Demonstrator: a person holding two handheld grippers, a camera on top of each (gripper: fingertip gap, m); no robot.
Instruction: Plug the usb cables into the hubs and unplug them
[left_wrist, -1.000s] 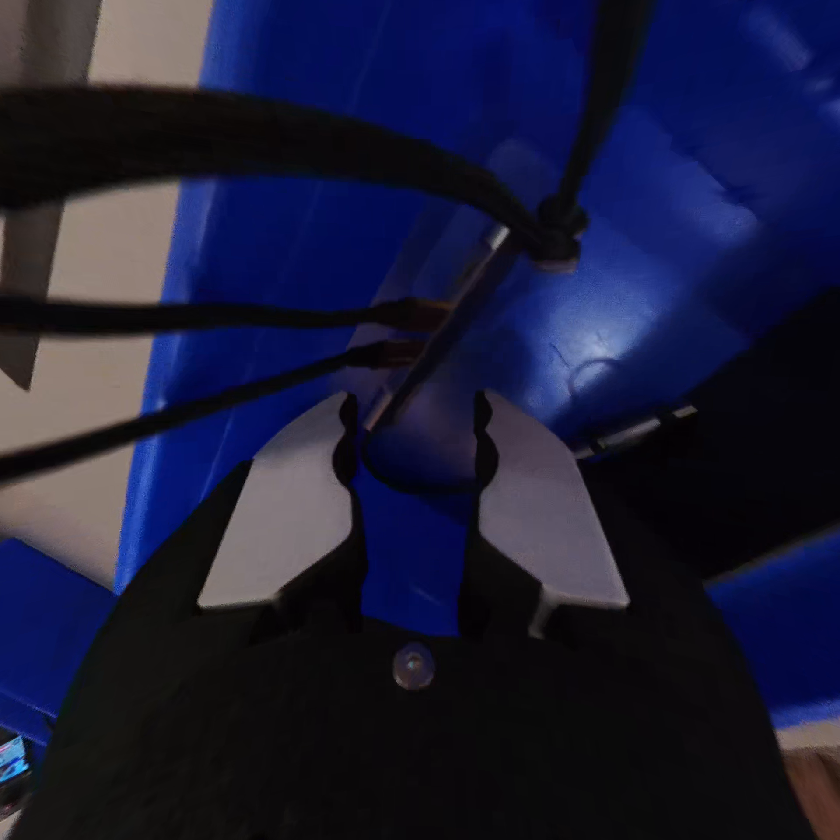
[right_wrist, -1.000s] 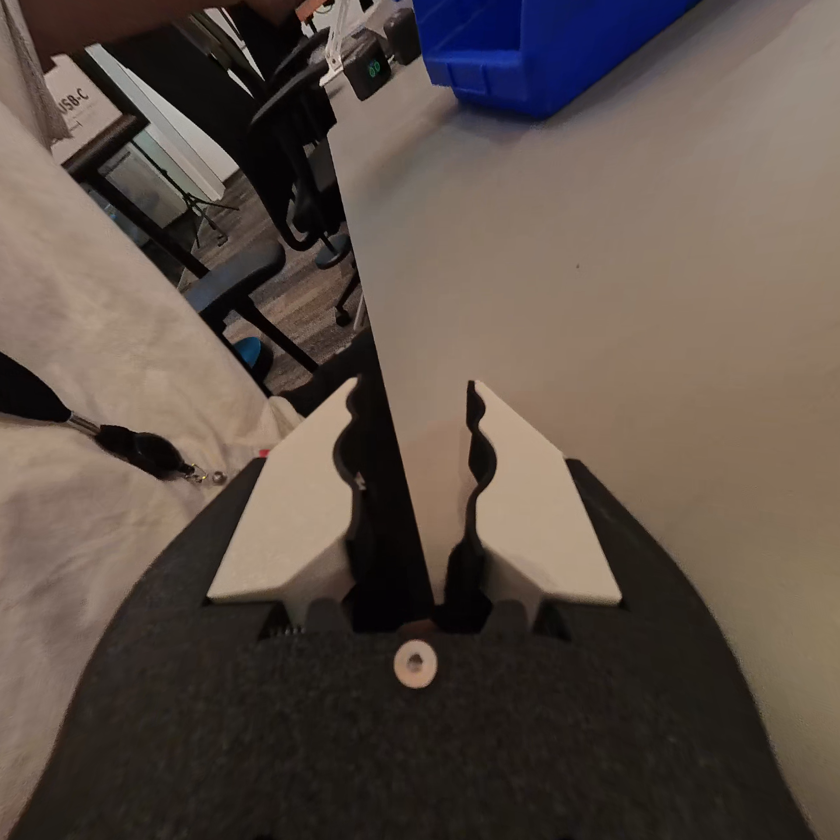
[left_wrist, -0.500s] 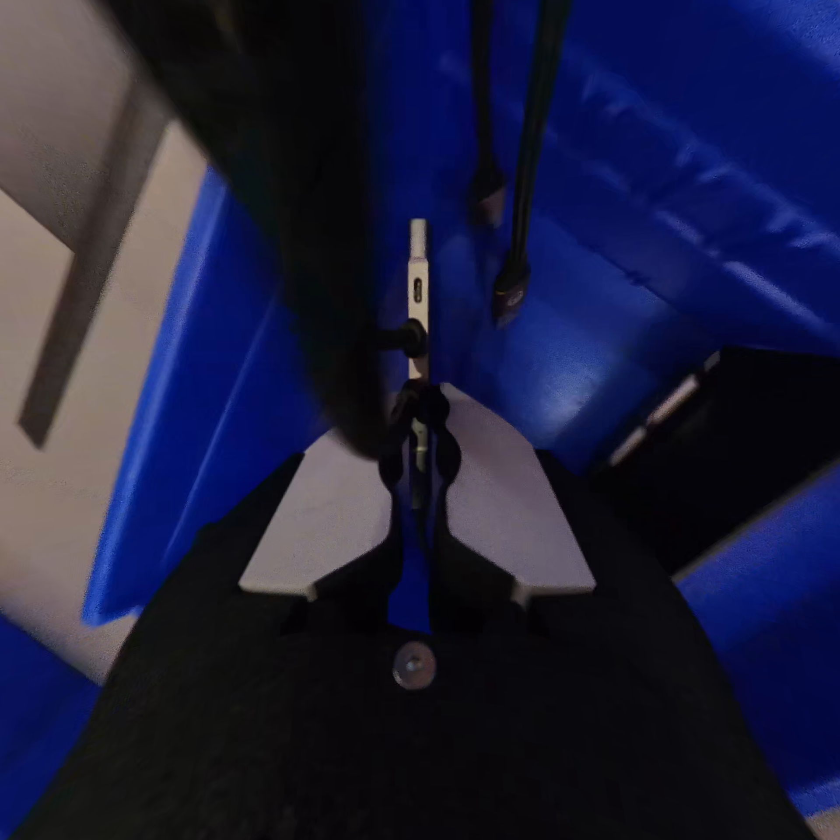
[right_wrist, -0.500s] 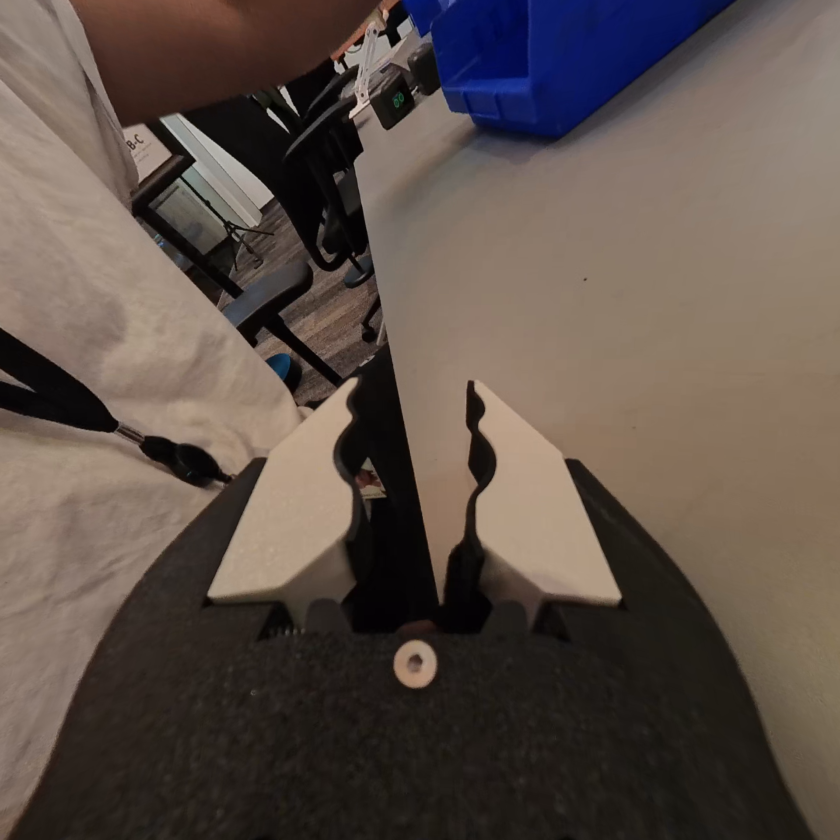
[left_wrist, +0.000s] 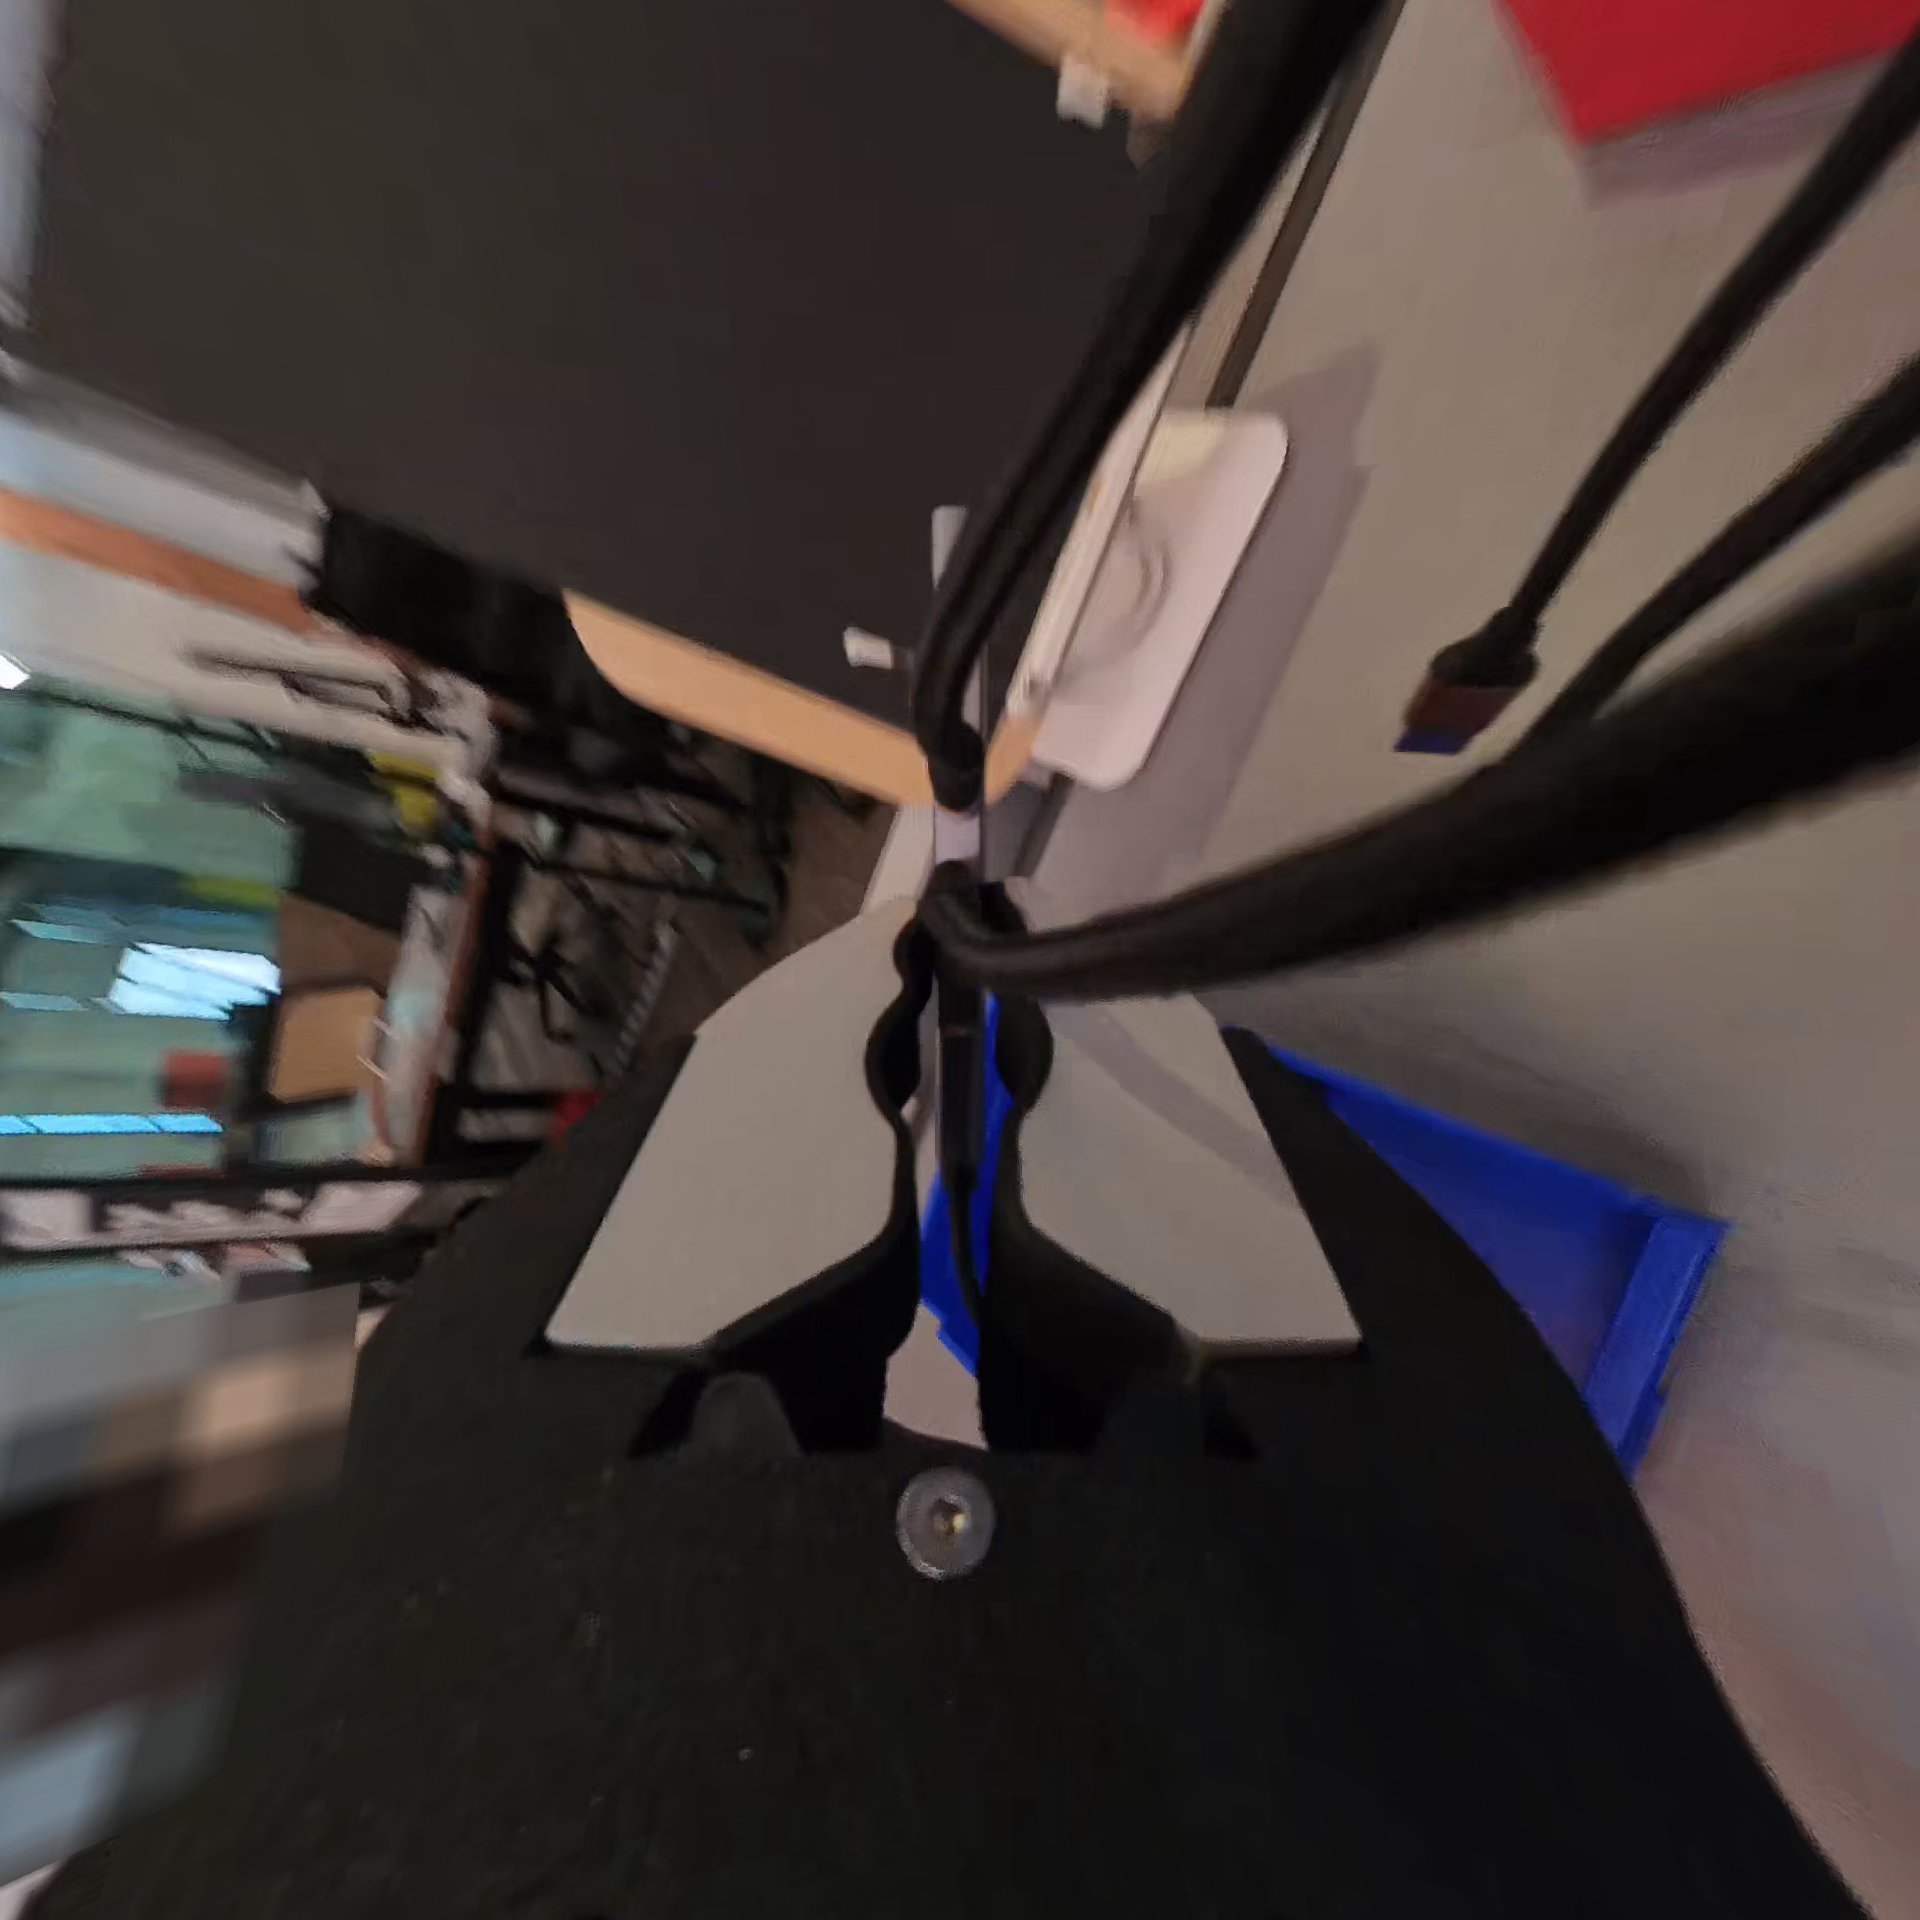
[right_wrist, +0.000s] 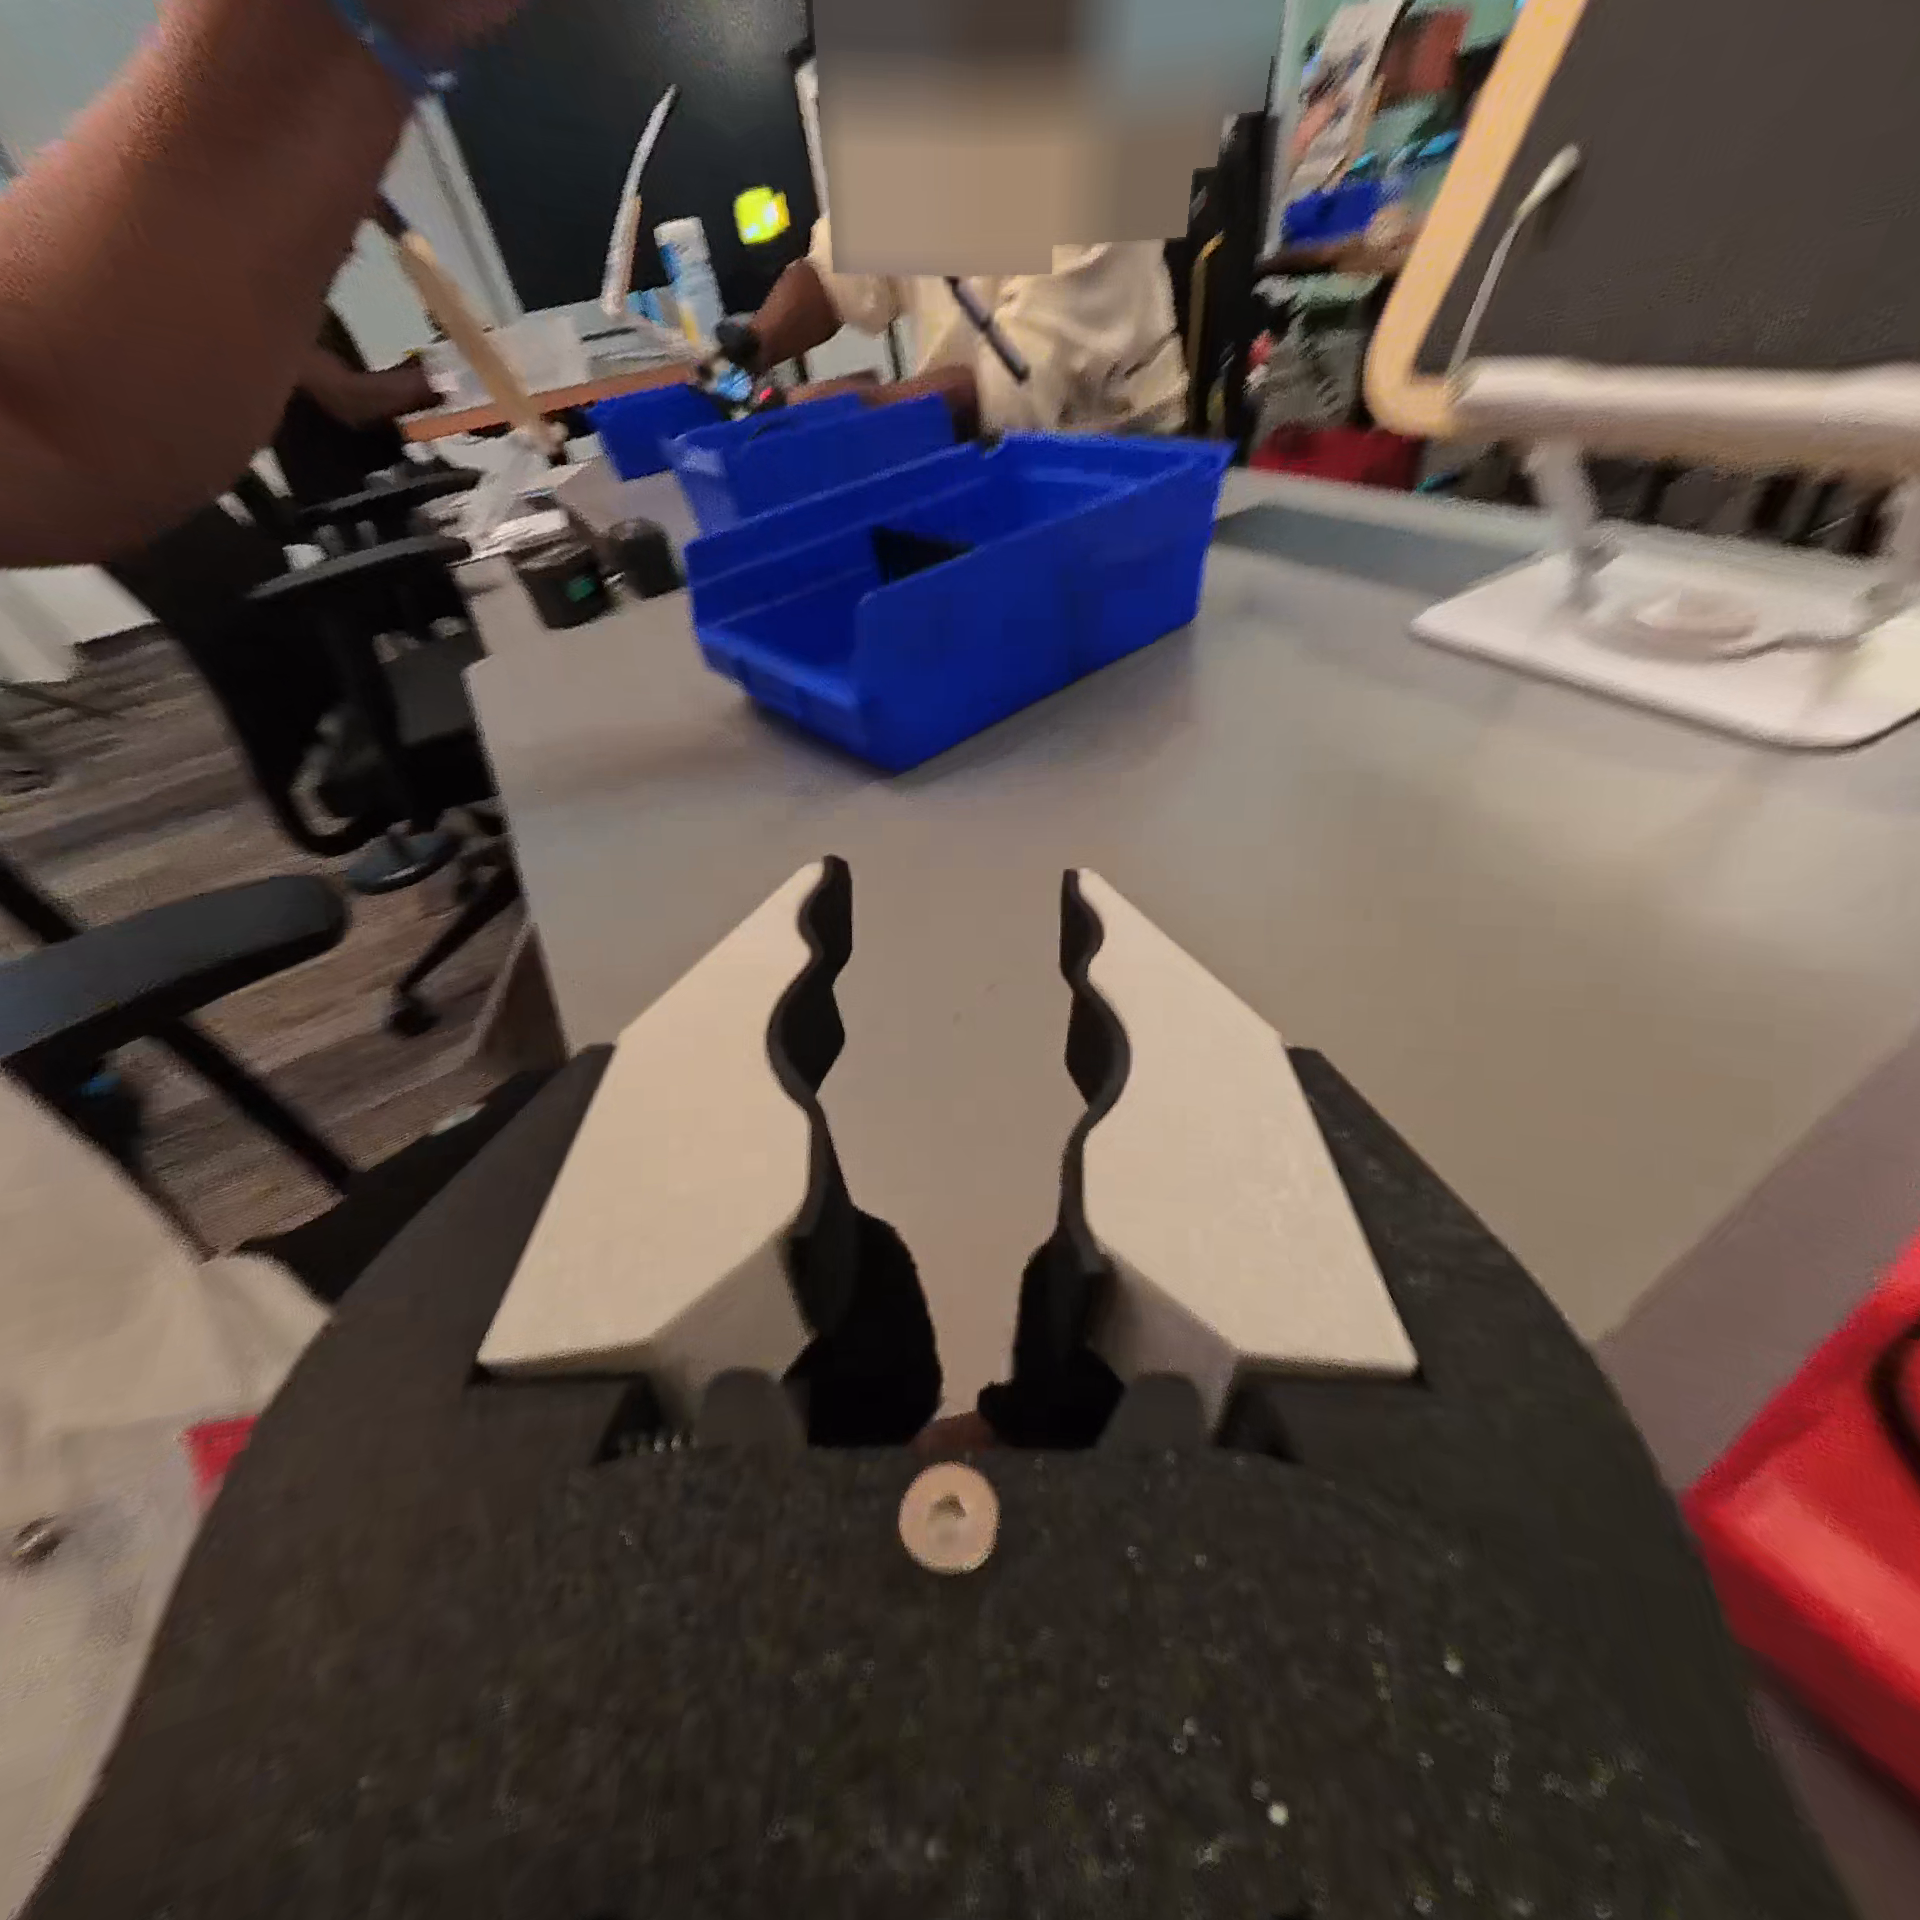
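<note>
Setting: grey tabletop (right_wrist: 1351, 883) is stretching across an office, with black chairs (right_wrist: 343, 665) sitting at 9 o'clock in the right wrist view.
Left gripper (left_wrist: 961, 935): its jaws are nearly closed, pinching a thin silver hub (left_wrist: 956, 842) seen edge-on, well above the table.
USB cables (left_wrist: 1403, 883): black leads are trailing from the hub toward 2 o'clock; one loose plug (left_wrist: 1470, 686) is dangling at 2 o'clock.
Right gripper (right_wrist: 948, 894): its jaws are standing apart, holding nothing, over bare tabletop.
Blue bin (right_wrist: 956, 613): it is resting at 12 o'clock of the right gripper.
White stand (right_wrist: 1683, 644): it is sitting at 2 o'clock.
Red box (right_wrist: 1808, 1455): it is lying at 4 o'clock.
</note>
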